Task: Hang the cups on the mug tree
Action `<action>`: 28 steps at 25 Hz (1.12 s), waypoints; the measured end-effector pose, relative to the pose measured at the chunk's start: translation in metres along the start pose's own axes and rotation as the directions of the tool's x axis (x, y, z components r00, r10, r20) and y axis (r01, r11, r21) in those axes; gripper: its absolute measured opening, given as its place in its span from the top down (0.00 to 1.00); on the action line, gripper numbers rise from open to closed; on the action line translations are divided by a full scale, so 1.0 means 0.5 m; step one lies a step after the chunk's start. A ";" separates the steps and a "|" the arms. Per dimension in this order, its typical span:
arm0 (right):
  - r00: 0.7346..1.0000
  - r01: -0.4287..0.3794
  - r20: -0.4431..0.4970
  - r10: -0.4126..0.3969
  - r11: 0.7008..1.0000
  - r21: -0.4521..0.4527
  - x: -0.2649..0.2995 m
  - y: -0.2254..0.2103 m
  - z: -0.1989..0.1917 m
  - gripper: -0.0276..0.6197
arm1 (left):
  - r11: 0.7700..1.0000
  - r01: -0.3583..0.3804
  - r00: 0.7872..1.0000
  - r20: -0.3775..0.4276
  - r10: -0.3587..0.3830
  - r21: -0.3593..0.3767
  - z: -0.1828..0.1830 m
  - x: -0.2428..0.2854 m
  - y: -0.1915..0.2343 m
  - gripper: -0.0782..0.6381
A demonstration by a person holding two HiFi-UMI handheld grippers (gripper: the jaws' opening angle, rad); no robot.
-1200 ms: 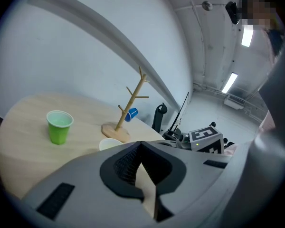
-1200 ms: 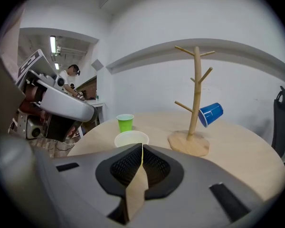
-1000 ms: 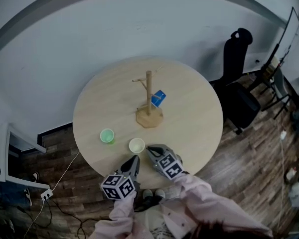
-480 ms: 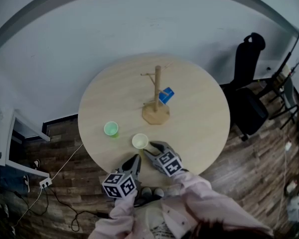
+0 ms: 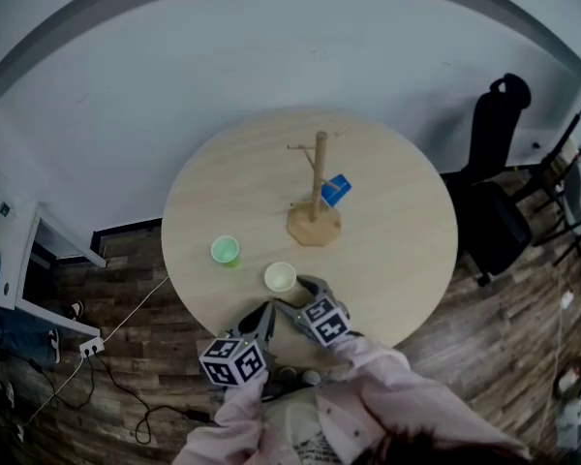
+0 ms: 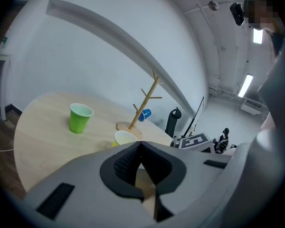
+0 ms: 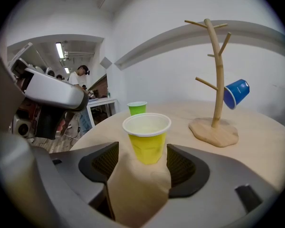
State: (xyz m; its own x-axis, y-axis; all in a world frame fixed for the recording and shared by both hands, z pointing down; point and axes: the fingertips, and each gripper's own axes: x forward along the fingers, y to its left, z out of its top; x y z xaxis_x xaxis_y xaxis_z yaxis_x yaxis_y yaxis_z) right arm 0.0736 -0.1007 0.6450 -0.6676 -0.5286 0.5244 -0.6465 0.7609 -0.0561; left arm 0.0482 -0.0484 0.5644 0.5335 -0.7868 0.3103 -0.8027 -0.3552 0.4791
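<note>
Yellow cup (image 7: 147,144) stands just ahead of the downward-tilted right gripper (image 7: 143,165), its empty jaws just opened wide.

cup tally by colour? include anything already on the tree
Green cup: 1, standing on the table
Yellow cup: 1, standing on the table
Blue cup: 1, hanging on the mug tree
Total: 3 cups

table (image 5: 392,260): matt pale wood | mug tree (image 5: 320,177): smooth bare wood | yellow cup (image 7: 147,141): smooth plastic
</note>
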 end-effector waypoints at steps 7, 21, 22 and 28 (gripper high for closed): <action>1.000 -0.013 -0.003 0.013 1.000 0.011 0.030 0.006 0.002 0.38 | 1.000 -0.026 1.000 0.007 0.026 -0.003 0.006 -0.008 0.019 0.89; 1.000 0.021 -0.002 -0.021 0.998 0.063 0.060 -0.003 0.019 0.39 | 0.999 -0.049 0.999 0.010 0.050 -0.017 0.007 -0.027 0.041 0.89; 1.000 0.021 -0.003 -0.021 0.998 0.062 0.061 -0.003 0.020 0.44 | 0.999 -0.049 0.999 0.009 0.049 -0.016 0.006 -0.027 0.041 0.89; 1.000 0.010 -0.009 -0.010 0.999 0.031 0.061 0.004 0.022 0.52 | 0.999 -0.052 0.999 0.004 0.052 -0.017 -0.001 -0.029 0.041 0.89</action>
State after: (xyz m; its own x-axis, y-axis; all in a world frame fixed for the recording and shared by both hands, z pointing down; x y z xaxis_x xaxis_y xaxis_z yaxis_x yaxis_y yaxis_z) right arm 0.0479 -0.1197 0.6517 -0.6579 -0.5325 0.5326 -0.6643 0.7434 -0.0774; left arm 0.0240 -0.0440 0.5700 0.4904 -0.8059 0.3317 -0.8244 -0.3056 0.4764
